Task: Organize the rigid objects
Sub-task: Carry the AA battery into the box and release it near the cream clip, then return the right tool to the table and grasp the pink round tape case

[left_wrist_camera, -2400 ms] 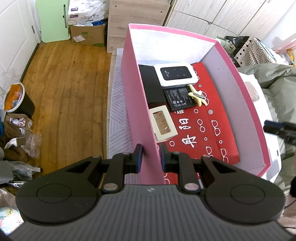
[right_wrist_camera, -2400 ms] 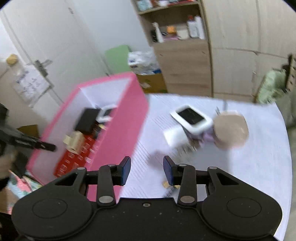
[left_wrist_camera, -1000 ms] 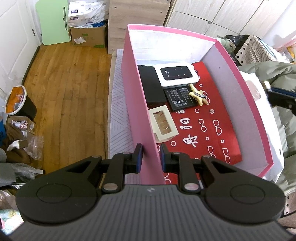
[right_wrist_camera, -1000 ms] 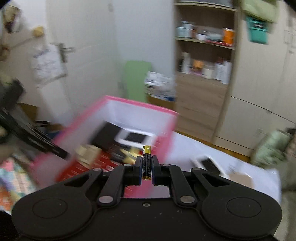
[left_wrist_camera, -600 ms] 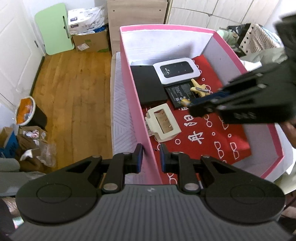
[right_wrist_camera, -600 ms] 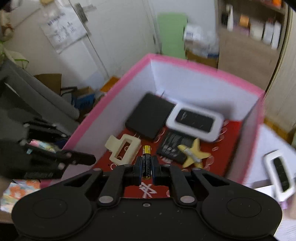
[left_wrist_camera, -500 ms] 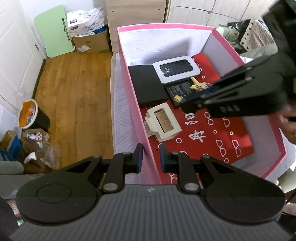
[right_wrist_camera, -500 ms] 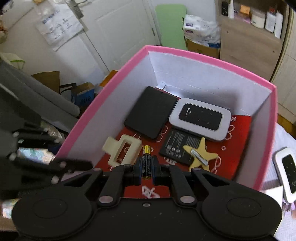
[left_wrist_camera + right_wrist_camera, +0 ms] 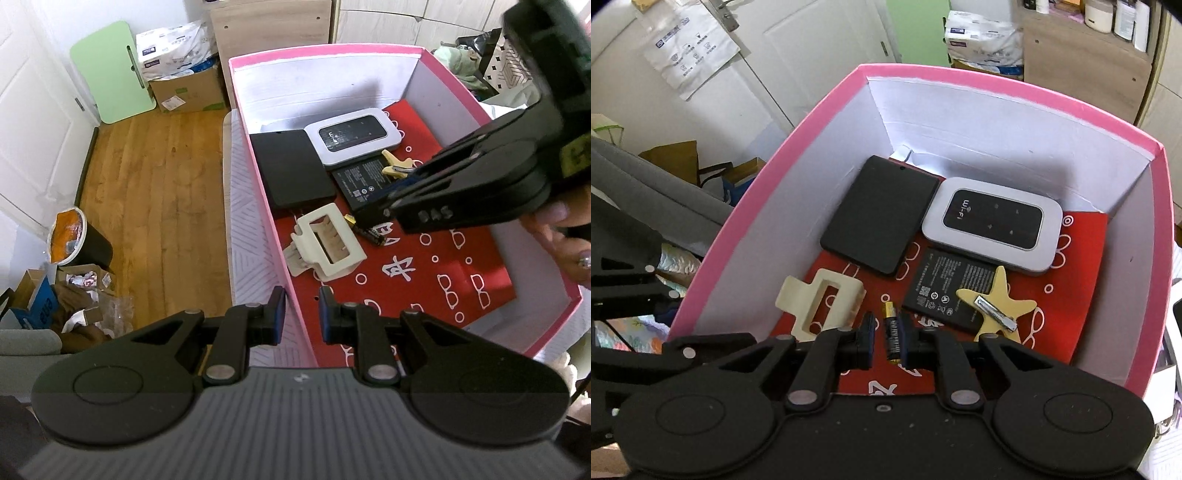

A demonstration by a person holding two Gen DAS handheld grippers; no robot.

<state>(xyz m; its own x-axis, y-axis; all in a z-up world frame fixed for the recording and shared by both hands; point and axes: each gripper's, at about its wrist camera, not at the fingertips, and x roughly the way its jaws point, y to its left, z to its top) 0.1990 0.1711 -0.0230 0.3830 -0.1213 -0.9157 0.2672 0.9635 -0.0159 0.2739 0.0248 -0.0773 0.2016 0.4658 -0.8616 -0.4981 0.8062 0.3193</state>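
A pink box (image 9: 258, 177) with a red liner holds a white wifi router (image 9: 354, 136), a black flat case (image 9: 291, 170), a black phone battery (image 9: 364, 177), a yellow star clip (image 9: 997, 310) and a cream hair claw (image 9: 327, 245). My left gripper (image 9: 300, 314) is shut on the box's near left wall. My right gripper (image 9: 886, 332) reaches low into the box, and its jaws are opening. A black and gold AA battery (image 9: 892, 332) lies between them on the liner, beside the claw, with a gap at the left pad.
A hand (image 9: 561, 229) holds the right gripper over the box's right side. Wooden floor lies left of the box, with a bin (image 9: 74, 236), a green board (image 9: 110, 74) and a cardboard carton (image 9: 184, 88). Another white device (image 9: 1176, 314) lies outside the box.
The right gripper came down into the box with the battery pinched upright, then its jaws parted and the battery now rests on the liner. The left gripper kept its hold on the wall.
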